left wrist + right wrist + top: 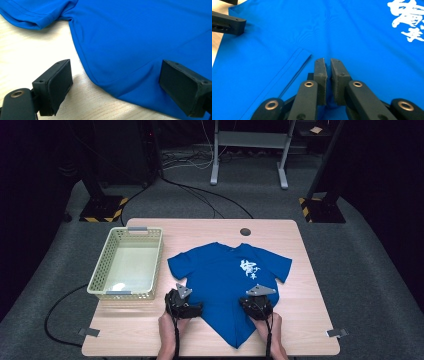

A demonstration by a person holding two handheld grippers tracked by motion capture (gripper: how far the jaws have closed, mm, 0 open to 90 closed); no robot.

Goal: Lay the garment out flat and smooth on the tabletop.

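1. Blue knit fabric is filling the space nearest the person: a T-shirt (231, 285) is lying flat on the wooden table (310, 320), collar away from the person, its lower part tapering to a point near the table's front edge.
2. The right gripper (328, 72) is pinching a small ridge of the shirt's cloth between its pads, jaws nearly touching, just beside a stitched hem line.
3. The left gripper (117, 85) is standing wide and released, one pad on bare wood, the other over the cloth, the shirt's side edge lying between them, ungripped.
4. Judging by the soft ripples, the shirt is looking light, limp and slightly slick; it will likely be sagging and sliding if lifted by one point, so hems, side seams or shoulders are seeming the better holds.
5. Further off, the white printed characters (248, 268) are showing on the chest.
6. Beyond, left of the shirt, a pale plastic basket (100, 277) is sitting empty on the table.
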